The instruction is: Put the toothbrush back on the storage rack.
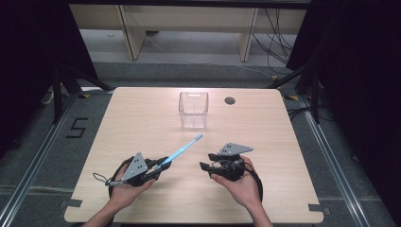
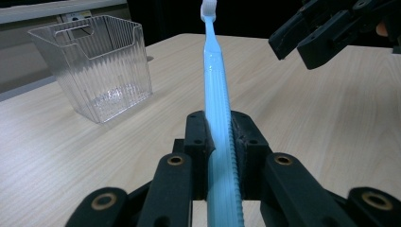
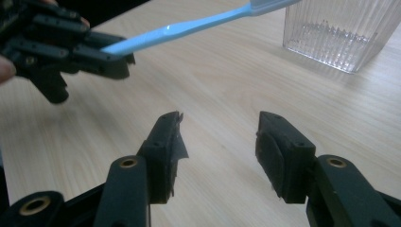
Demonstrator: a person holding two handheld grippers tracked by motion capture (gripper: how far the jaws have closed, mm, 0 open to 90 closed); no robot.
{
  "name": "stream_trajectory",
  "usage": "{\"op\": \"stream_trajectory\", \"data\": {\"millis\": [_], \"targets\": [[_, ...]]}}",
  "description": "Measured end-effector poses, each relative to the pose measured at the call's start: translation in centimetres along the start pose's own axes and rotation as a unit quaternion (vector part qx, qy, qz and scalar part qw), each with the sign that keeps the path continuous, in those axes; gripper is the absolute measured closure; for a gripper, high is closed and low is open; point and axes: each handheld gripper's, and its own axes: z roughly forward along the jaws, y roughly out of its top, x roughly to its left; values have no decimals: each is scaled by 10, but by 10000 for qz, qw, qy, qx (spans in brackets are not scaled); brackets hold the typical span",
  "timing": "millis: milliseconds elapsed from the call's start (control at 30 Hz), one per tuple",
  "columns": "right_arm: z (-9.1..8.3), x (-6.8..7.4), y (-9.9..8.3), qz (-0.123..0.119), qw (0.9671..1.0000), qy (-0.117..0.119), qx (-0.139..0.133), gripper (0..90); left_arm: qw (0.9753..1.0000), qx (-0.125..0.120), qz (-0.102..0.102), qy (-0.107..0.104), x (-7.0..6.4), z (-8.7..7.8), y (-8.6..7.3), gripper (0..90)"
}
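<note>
A light blue toothbrush (image 1: 183, 149) is held by its handle in my left gripper (image 1: 160, 166), its white head pointing up and away toward a clear ribbed plastic box (image 1: 193, 109) at the table's middle back. In the left gripper view the jaws are shut on the toothbrush (image 2: 216, 104), and the box (image 2: 97, 66) stands to the left. My right gripper (image 1: 206, 161) hovers open to the right of the brush, with nothing between its fingers. From the right gripper view, the toothbrush (image 3: 189, 27) and left gripper (image 3: 116, 64) lie ahead at left, the box (image 3: 343, 33) at upper right.
The wooden table (image 1: 142, 118) has a round cable hole (image 1: 230, 100) near its back edge, right of the box. Dark floor and black curtains surround the table, with cables behind it.
</note>
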Motion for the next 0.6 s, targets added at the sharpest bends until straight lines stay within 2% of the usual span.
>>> {"op": "stream_trajectory", "data": {"millis": [33,67,167,200,233,267,300,367,400,433,500,600], "targets": [[1,3,0,333,9994,-2,11,510,10000,-16,-6,3,0,0,0,777],[6,0,1,182,9996,139,-146,509,10000,-37,-4,13,0,0,1,777],[11,3,2,336,9993,148,-103,503,10000,-66,-29,34,1,0,1,777],[14,2,4,211,9995,207,-127,500,10000,-70,-36,35,1,0,1,777],[15,3,4,191,9996,163,-128,499,10000,-68,-36,34,1,0,1,777],[16,6,5,357,9992,164,-76,498,10000,-63,-33,29,1,0,1,777],[19,4,7,275,9992,219,-173,496,10000,-65,-34,28,0,0,1,777],[21,3,9,377,9984,348,-244,489,10000,-74,-34,22,0,1,1,777],[22,4,10,556,9974,355,-286,485,10000,-84,-37,23,0,1,2,777],[24,2,11,500,9972,436,-347,480,10000,-87,-38,28,0,1,2,777],[25,3,13,718,9958,427,-387,473,9999,-108,-42,29,-1,2,2,777],[28,1,17,730,9952,497,-415,460,9999,-113,-50,25,-1,2,3,777]]}}
